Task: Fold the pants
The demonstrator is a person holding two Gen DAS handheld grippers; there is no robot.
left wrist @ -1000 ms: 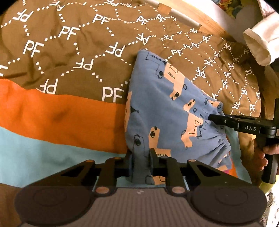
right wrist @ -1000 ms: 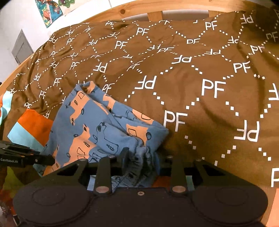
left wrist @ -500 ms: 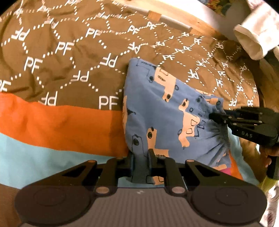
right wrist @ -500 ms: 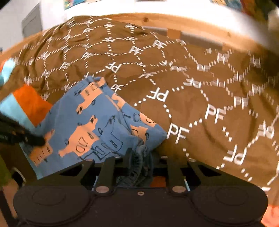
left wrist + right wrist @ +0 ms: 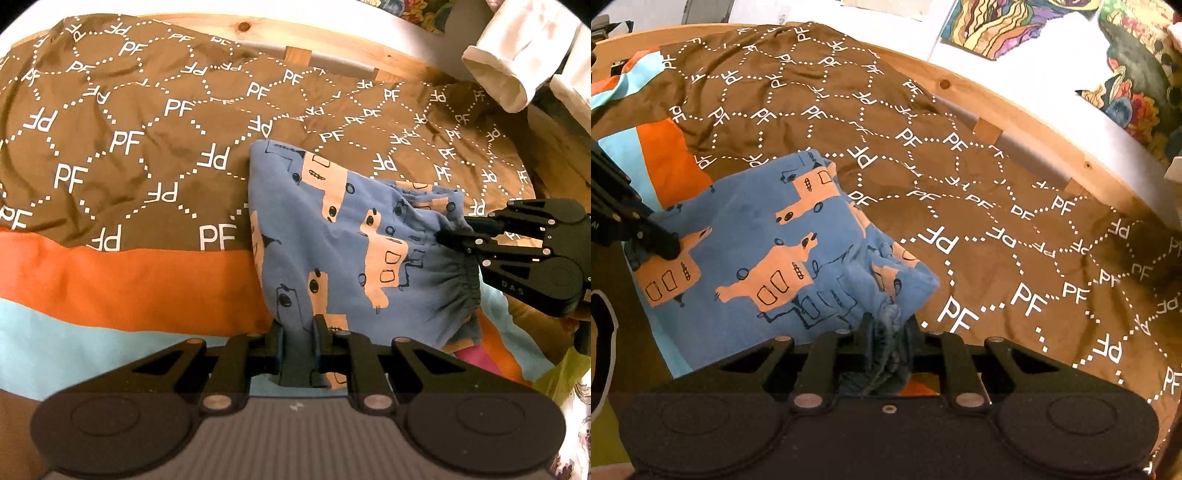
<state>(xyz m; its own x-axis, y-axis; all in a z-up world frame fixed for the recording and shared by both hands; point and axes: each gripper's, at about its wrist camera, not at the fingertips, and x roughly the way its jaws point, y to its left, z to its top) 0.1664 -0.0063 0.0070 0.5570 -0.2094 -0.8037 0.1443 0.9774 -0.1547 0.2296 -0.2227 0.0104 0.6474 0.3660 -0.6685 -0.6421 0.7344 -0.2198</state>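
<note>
Setting: a bed (image 5: pixel 369 55) with a pale wooden frame, covered by one brown quilt (image 5: pixel 129 122) printed with white "PF" letters in dotted hexagons; one orange band (image 5: pixel 129 284) and one light blue band (image 5: pixel 74 354) run along its near edge.

Left wrist view, near to far: left tongs (image 5: pixel 298 334) at 6 o'clock, narrow, pads clamped on a blue fold of the pants. One pair of pants (image 5: pixel 332 236), blue with peach vehicle prints, lies folded over on the quilt, spreading from 6 o'clock up toward centre. Gathered elastic waistband (image 5: pixel 461 288) at 3 o'clock. Right tongs (image 5: pixel 448 236) enter from 3 o'clock, tips biting the bunched cloth just above the waistband. At 1 o'clock, beyond the frame, one white cloth roll (image 5: pixel 495 74).

Right wrist view, near to far: right tongs (image 5: pixel 888 325) at 6 o'clock, jaws closing, a thick wad of gathered blue fabric pinched between them. Pants (image 5: pixel 757 236) run from there toward 9 o'clock. Left tongs (image 5: pixel 666 247) come in from 9 o'clock, tips on the pants' far corner. Past the frame, at 12 to 2 o'clock, two colourful pictures (image 5: pixel 997 26) on the white wall.

Count: two tongs, both gripping the same single garment, at separate corners.
</note>
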